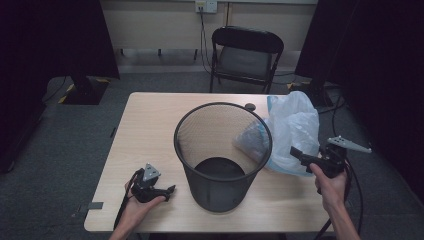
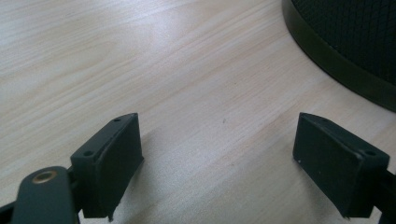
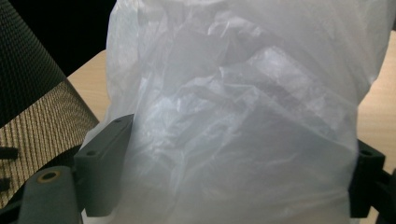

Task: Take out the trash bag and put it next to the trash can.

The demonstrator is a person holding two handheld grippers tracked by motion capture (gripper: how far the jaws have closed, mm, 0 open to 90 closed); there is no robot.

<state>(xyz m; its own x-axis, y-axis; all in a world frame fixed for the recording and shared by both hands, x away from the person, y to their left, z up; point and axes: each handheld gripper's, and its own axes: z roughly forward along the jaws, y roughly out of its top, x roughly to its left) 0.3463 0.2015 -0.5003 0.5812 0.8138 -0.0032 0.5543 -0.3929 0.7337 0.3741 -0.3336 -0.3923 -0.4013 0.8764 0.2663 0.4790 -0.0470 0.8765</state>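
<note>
The plastic bag (image 1: 292,131) stands on the desk (image 1: 150,130) just right of the mesh bin (image 1: 222,155). The right hand-held gripper (image 1: 300,156) has its jaws spread around the bag, not yet closed; thin film could slip or tear. The left hand-held gripper (image 1: 169,191), left of the bin, rests open and could knock the bin.

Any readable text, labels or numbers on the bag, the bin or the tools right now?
No readable text anywhere.
Plastic bag: translucent white, no print legible; dark contents show through without lettering.
Mesh wastebasket: plain black, no label.
Left tool and right tool: no markings legible.
Wall socket: too small to read.
</note>
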